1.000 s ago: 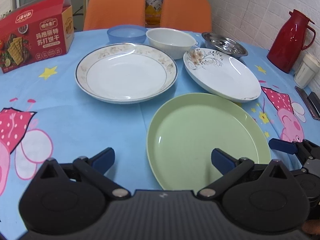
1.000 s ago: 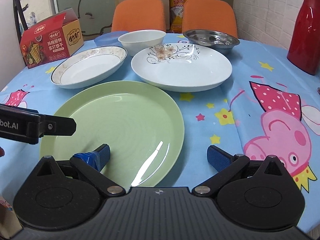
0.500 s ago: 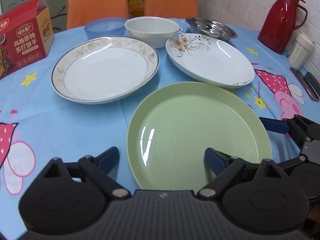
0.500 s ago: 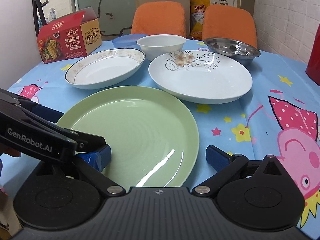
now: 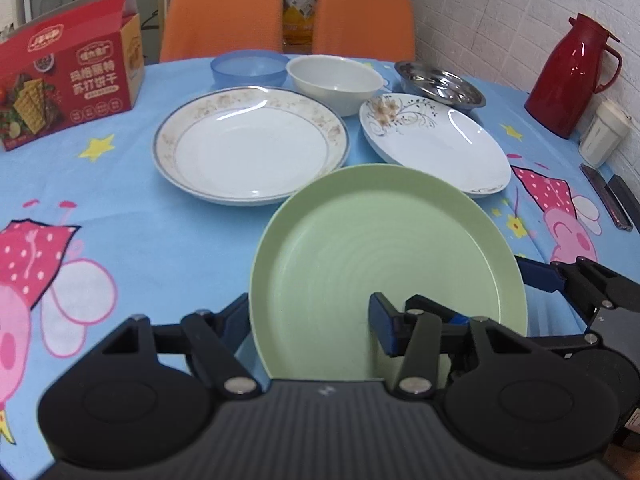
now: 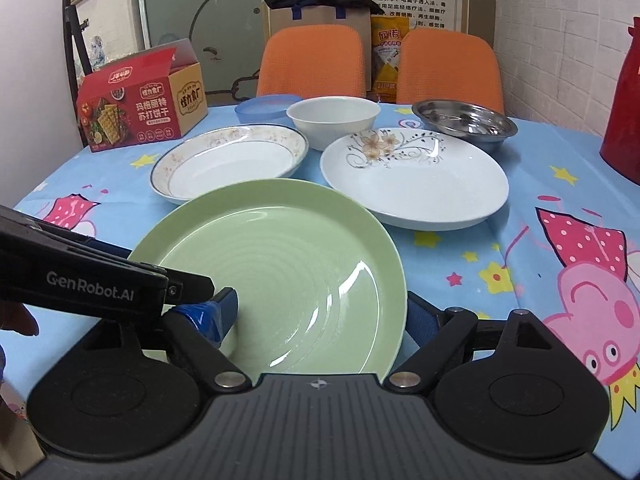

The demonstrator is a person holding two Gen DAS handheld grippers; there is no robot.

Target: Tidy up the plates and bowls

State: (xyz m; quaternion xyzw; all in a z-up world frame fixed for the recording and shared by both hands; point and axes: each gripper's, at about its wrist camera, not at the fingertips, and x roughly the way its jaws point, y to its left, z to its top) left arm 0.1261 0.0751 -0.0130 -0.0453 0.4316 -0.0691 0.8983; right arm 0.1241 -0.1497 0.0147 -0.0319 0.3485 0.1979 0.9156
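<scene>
A green plate (image 5: 384, 252) is tilted up off the blue tablecloth, its near rim between the fingers of both grippers. My left gripper (image 5: 308, 316) is shut on its near left rim. My right gripper (image 6: 320, 316) is shut on its near right rim; the plate also shows in the right wrist view (image 6: 288, 264). Behind it lie a gold-rimmed white plate (image 5: 250, 146) and a flower-patterned white plate (image 5: 434, 142). Further back stand a blue bowl (image 5: 249, 68), a white bowl (image 5: 334, 80) and a steel bowl (image 5: 438, 84).
A red cracker box (image 5: 68, 76) stands at the back left. A red thermos (image 5: 570, 76) and a white cup (image 5: 602, 134) stand at the right by the wall, with dark flat items (image 5: 612, 196) near the table edge. Two orange chairs (image 5: 224, 12) are behind the table.
Both grippers have closed on the green plate's near rim and lifted that side, so the plate now tilts up from the cloth. The other dishes have not moved.
</scene>
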